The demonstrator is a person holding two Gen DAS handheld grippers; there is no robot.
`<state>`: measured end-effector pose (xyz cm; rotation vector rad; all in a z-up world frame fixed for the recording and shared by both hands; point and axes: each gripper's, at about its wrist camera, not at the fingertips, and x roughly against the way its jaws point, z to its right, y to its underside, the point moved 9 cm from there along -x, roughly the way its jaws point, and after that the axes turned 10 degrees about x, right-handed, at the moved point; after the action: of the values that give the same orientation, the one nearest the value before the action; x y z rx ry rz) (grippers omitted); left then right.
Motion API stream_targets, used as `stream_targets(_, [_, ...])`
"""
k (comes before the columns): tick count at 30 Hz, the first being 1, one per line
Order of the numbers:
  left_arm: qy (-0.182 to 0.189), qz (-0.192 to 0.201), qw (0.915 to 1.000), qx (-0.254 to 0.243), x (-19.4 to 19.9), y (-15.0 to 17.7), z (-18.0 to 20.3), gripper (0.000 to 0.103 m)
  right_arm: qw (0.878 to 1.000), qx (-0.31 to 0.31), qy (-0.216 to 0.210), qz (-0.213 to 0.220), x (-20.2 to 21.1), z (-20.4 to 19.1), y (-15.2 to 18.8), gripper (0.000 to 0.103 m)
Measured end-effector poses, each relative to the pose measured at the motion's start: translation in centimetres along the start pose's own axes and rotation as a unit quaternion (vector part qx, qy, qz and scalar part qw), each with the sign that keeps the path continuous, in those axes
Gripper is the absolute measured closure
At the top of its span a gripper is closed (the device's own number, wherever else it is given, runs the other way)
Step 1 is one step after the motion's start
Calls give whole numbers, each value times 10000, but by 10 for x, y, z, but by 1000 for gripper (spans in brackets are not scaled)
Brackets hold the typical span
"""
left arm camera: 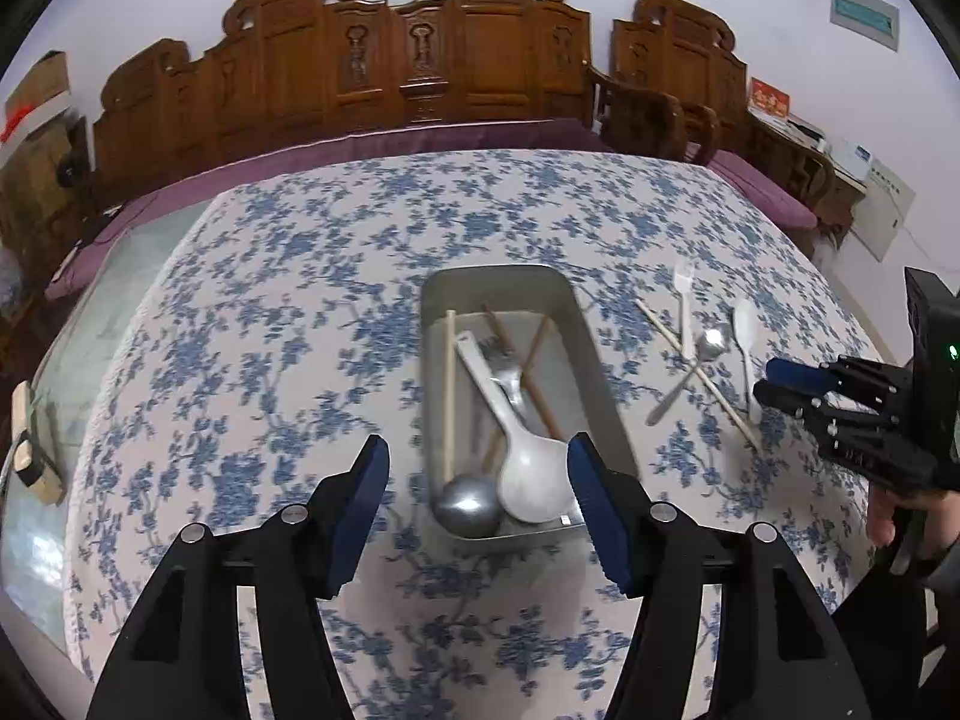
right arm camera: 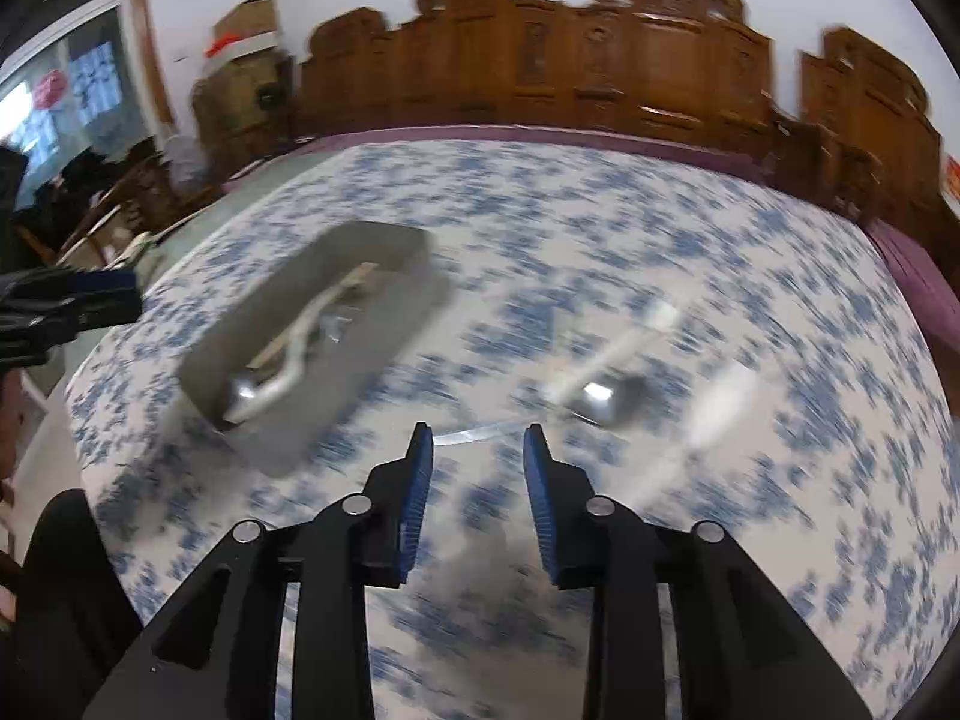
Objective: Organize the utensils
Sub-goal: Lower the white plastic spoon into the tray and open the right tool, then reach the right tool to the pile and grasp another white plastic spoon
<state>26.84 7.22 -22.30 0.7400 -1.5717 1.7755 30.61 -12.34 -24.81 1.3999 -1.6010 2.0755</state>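
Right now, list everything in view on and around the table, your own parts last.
metal tray: one, grey, middle of the table.
rice paddle: one, white, in the tray.
ladle: one, silver, near end of the tray.
fork: one, silver, in the tray under the paddle.
chopsticks: several, pale and brown, in the tray.
loose chopstick: one, pale, on the cloth right of the tray.
metal spoon: one, silver, crossing that chopstick.
plastic spoons: two, white, beside them.
tablecloth: one, white with blue flowers.
carved bench: brown wood, purple cushion, behind the table.
left claw: open, empty, over the tray's near end.
right claw: open, empty, over the cloth.
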Motion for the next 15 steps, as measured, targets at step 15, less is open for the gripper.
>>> stream_targets(15, [248,-187,9988,-372,-22,14,67,43,9905,-939,721,-701,-44,92,34,61])
